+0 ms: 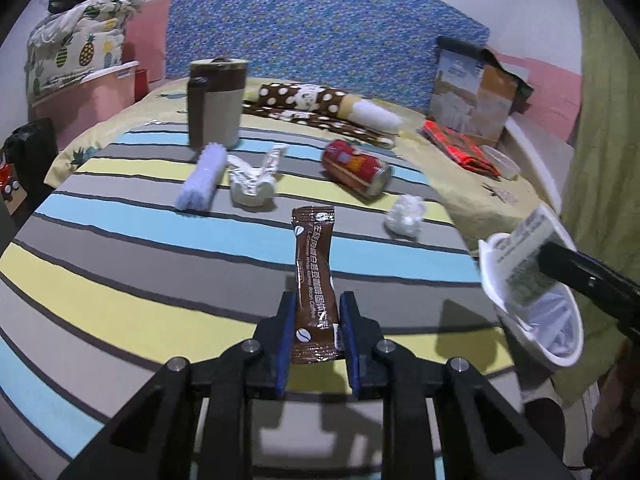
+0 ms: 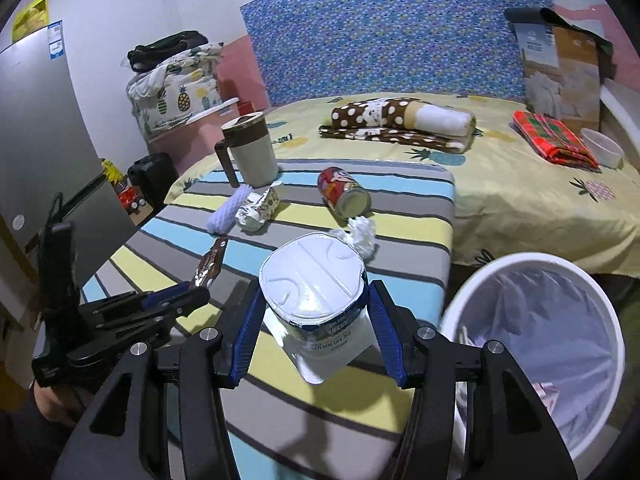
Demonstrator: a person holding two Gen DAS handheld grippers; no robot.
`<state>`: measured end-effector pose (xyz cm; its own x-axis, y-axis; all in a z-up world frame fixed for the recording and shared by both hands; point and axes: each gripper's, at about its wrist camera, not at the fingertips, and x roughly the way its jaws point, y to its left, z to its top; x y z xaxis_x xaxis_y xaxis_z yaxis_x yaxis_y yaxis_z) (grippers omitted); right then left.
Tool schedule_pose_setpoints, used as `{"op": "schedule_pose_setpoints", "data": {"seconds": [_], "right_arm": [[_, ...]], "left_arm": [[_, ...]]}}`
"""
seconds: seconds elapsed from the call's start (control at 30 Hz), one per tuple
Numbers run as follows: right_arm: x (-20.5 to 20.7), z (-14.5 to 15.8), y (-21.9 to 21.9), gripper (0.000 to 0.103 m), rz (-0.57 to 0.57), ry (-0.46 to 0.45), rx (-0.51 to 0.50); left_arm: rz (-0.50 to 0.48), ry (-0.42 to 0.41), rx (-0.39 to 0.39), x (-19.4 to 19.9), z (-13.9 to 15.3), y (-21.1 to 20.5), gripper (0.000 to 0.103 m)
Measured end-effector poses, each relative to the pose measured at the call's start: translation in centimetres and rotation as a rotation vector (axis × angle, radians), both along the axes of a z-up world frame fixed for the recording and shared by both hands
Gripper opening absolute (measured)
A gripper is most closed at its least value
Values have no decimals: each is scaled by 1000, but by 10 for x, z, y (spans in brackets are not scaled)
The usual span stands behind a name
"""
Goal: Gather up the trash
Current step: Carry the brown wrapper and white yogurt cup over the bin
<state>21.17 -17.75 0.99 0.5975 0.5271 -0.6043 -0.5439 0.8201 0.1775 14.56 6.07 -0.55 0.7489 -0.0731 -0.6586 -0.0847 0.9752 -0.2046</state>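
Right wrist view: right gripper [image 2: 316, 332] clamps the yogurt cup [image 2: 316, 304], left gripper [image 1: 316, 344] pinches the coffee sachet [image 1: 314, 280]; thin sachet may slip before reaching the bin [image 2: 600, 308].

Brown coffee sachet [image 1: 314, 280] upright, lifted off striped cover. White yogurt cup [image 2: 318, 304] tilted, foil lid on, beside white lined bin [image 2: 540, 344]. Red can [image 2: 344, 194] on side, crumpled tissue [image 2: 362, 234], wrappers [image 2: 260, 206] lying on cover.
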Motion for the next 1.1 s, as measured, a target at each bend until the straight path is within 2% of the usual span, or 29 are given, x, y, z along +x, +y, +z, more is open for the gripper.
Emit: {"op": "schedule_pose_setpoints", "data": {"seconds": [0.53,1.1], "right_arm": [[-19,0,-48,54,-102,-18,29],[-17,-3,-102,54,-231,-26,60]], "left_arm": [[-129,-25,14,-27,22,-58,23],[-306,-36,20,-7,33,-129,23]]}}
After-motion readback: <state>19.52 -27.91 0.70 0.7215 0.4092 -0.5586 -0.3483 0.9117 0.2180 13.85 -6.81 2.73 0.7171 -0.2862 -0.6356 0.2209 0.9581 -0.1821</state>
